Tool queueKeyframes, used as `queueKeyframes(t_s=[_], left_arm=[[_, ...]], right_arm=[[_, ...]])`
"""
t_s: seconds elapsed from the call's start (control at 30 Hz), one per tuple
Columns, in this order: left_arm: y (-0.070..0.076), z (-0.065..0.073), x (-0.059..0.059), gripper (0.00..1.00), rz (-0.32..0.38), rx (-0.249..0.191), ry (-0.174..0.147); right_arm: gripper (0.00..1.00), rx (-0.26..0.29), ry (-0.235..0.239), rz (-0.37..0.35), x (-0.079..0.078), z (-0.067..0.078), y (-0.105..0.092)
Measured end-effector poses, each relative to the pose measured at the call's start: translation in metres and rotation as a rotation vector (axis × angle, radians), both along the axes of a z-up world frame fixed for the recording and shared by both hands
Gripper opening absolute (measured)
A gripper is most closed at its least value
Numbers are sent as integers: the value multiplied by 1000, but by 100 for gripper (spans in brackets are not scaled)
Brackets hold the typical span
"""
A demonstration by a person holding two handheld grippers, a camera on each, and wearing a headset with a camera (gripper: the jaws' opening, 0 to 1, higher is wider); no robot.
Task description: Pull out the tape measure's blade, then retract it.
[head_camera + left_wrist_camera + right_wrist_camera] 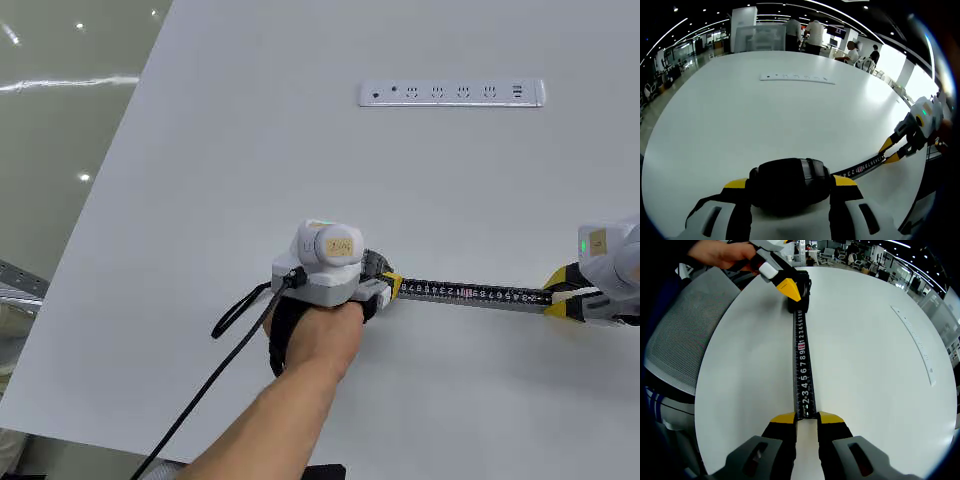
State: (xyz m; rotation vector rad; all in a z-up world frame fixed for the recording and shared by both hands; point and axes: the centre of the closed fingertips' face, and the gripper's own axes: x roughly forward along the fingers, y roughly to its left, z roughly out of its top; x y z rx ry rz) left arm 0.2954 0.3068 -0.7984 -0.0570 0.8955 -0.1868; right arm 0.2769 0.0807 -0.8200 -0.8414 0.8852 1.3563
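The left gripper (383, 287) clamps the tape measure (790, 185), its blade (803, 360) running straight from there to the right gripper (806, 416), whose fingers pinch the tip.

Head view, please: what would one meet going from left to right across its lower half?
Cable → hand → left claw on the case → blade → right claw.

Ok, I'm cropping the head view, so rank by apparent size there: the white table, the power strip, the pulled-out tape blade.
White table, by far the largest.
Power strip and tape blade: similar length. The strip looks slightly wider, though it lies farther from the camera, so I leave them tied.
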Motion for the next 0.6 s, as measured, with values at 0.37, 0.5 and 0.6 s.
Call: queueKeyframes(t_s=[0.37, 0.5, 0.6], left_arm=[[0, 0, 0, 59, -3, 1, 1], [0, -1, 0, 59, -6, -4, 1], [0, -1, 0, 59, -5, -3, 0]], right_arm=[[11, 11, 6, -5, 1, 0, 6], [10, 19, 8, 0, 1, 0, 13], [10, 25, 9, 3, 1, 0, 18]])
